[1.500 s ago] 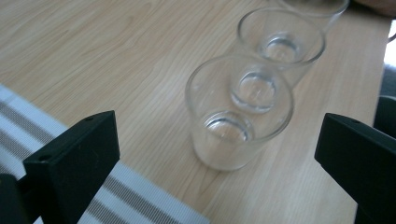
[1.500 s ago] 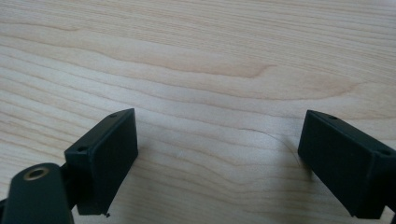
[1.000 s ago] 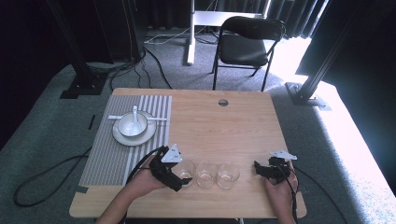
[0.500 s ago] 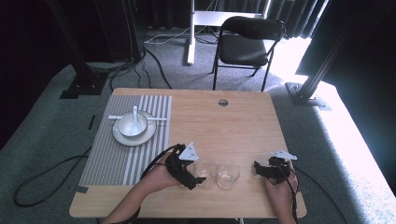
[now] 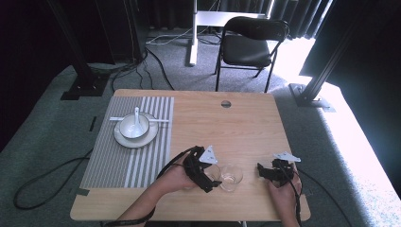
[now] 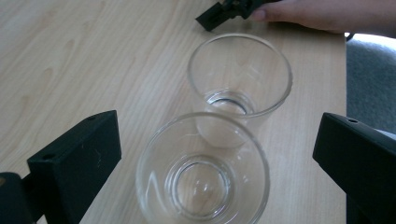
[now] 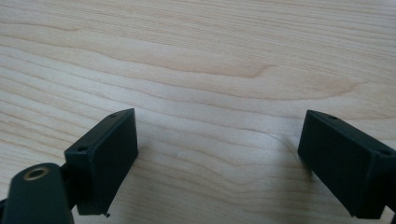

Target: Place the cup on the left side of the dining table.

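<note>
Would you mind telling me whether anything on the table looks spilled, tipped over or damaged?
Nothing stands out: both glasses, the near glass and the far glass, stand upright and empty, and the wooden table around them looks dry.

Glasses (image 5: 231,177) right of bowl (image 5: 134,126) — apparently touching

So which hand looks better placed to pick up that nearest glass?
The left. The left gripper has its open jaws on either side of the nearest glass, while the right gripper rests open over bare table.
</note>
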`<state>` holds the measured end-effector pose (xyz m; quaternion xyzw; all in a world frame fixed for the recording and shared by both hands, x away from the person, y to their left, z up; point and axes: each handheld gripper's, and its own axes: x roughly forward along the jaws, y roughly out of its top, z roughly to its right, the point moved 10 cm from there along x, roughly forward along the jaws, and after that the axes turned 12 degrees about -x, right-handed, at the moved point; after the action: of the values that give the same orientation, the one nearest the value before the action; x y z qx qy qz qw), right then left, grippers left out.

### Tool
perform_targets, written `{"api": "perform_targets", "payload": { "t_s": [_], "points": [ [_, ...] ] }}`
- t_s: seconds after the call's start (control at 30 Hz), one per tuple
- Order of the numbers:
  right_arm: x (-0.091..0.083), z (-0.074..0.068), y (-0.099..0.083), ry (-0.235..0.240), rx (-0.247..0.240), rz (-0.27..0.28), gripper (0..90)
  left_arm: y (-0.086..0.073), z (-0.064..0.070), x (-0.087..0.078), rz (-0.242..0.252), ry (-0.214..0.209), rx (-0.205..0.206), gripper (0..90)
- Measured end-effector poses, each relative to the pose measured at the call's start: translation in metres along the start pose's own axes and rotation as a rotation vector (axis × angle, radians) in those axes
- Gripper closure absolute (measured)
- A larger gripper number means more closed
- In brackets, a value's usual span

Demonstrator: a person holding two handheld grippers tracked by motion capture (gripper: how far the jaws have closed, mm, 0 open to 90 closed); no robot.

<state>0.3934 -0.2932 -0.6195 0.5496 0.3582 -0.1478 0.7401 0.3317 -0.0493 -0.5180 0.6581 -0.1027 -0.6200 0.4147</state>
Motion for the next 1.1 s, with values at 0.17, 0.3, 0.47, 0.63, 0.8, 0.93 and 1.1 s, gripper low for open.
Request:
{"api": "perform_targets", "payload": {
  "t_s": [0.17, 0.3, 0.47, 0.63, 0.8, 0.93, 1.1],
  "points": [
    [0.000, 0.000, 0.000, 0.000, 0.001, 0.000, 11.4, 0.005, 0.005, 0.011, -0.025, -0.014, 0.011, 1.4],
    [0.000, 0.000, 0.000, 0.000, 0.000, 0.000, 11.4, 0.010, 0.010, 0.020, -0.049, -0.006, 0.029, 1.4],
    [0.000, 0.000, 0.000, 0.000, 0.000, 0.000, 11.4, 0.013, 0.015, 0.031, -0.063, -0.010, 0.030, 1.4],
    [0.000, 0.000, 0.000, 0.000, 0.001, -0.001, 11.4, 0.015, 0.019, 0.043, -0.100, 0.001, 0.056, 1.4],
    [0.000, 0.000, 0.000, 0.000, 0.000, 0.000, 11.4, 0.016, 0.021, 0.054, -0.147, 0.008, 0.064, 1.4],
    [0.000, 0.000, 0.000, 0.000, 0.000, 0.000, 11.4, 0.016, 0.023, 0.062, -0.179, 0.010, 0.078, 1.4],
    [0.000, 0.000, 0.000, 0.001, 0.000, 0.000, 11.4, 0.014, 0.023, 0.068, -0.201, 0.028, 0.083, 3.3]
  ]
}}
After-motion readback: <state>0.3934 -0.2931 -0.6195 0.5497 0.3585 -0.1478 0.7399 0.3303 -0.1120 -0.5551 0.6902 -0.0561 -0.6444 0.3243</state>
